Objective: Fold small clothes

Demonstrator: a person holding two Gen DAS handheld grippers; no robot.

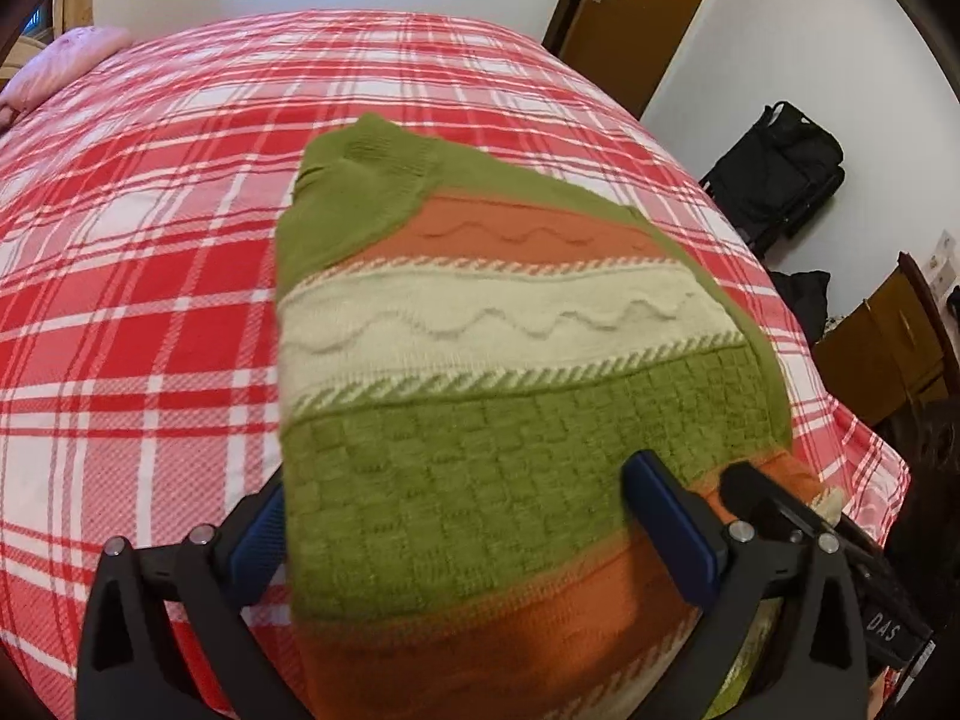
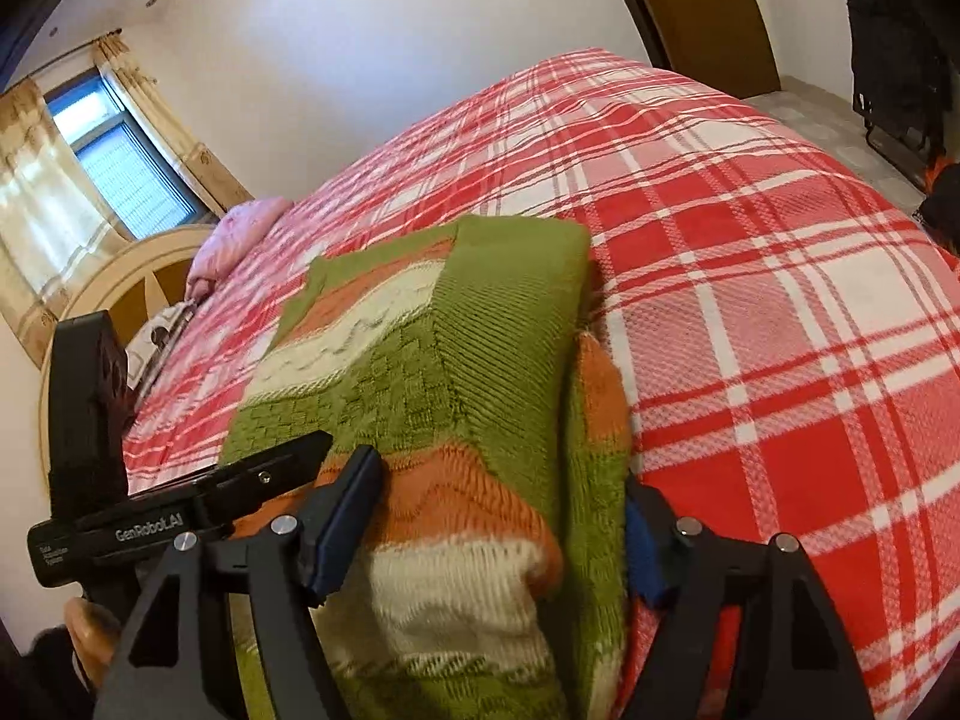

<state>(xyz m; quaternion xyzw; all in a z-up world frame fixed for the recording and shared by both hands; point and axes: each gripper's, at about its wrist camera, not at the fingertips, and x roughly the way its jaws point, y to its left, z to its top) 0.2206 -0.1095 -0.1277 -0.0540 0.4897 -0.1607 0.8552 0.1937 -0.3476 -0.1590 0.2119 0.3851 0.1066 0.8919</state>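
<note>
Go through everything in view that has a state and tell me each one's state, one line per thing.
sweater: partly folded, near end lifted off the bed
left tool: fingers wide, sweater between them, grip unclear
right tool: fingers wide, sweater bunched between them, grip unclear
bedspread: spread flat
door: closed
curtains: drawn apart
</note>
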